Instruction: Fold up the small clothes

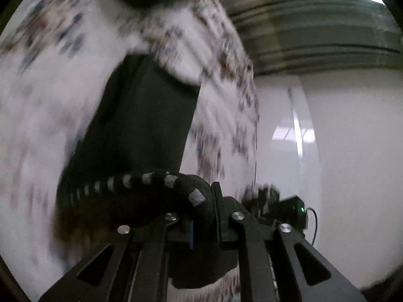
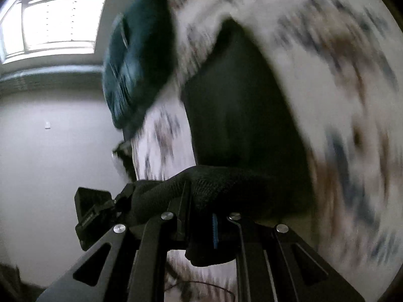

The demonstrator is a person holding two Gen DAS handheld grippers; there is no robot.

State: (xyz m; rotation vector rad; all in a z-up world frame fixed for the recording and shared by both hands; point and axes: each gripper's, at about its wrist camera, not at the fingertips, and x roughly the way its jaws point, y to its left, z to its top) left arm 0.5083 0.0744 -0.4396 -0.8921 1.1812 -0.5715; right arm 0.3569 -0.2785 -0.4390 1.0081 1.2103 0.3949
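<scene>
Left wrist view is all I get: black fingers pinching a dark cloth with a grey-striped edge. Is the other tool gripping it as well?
Observer: Yes. The right gripper is shut on the black knit garment, clamping its thick rolled edge.
Operator: What else is around it?
Observer: A teal plush bundle, clipped at your top edge, shows whole here, against the white patterned sheet.
Operator: Anything on the wall?
Observer: A small white plate sits on the plain white wall.
</scene>
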